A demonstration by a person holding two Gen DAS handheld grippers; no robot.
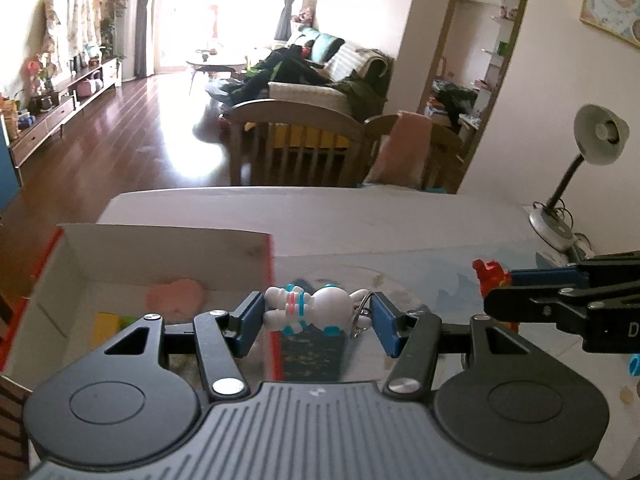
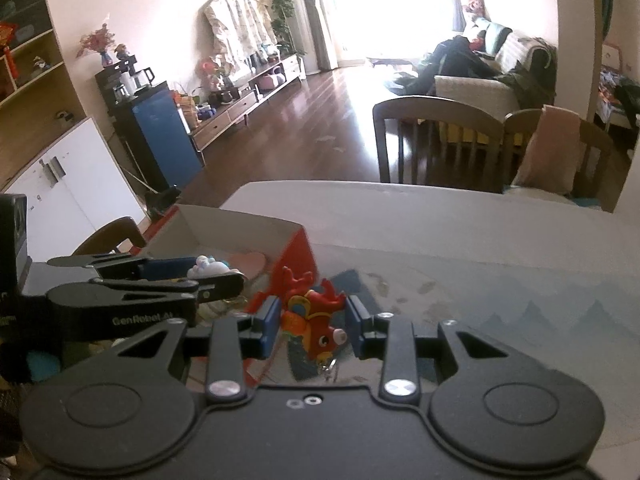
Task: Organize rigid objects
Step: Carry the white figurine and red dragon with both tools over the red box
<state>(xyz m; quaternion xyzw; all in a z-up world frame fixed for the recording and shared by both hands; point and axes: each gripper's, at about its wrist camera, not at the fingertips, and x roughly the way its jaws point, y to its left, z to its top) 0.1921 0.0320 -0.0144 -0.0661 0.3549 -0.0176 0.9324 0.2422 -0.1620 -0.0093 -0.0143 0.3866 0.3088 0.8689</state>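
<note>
A smooth white plastic astronaut (image 1: 306,309) is lying clamped sideways in the left gripper (image 1: 316,320) above the red edge of an open cardboard box (image 1: 168,252). The right gripper (image 2: 312,326) is pinching a glossy red dragon toy (image 2: 314,318) over the pale tabletop (image 2: 460,232), with wooden chairs (image 2: 436,136) standing behind.

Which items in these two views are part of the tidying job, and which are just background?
Part of the job:
- astronaut keychain, held in the left hand-held gripper
- red fish keychain, held in the right hand-held gripper
- open box with a pink heart and yellow block inside

Just lying about:
- desk lamp
- chairs
- sofa
</note>
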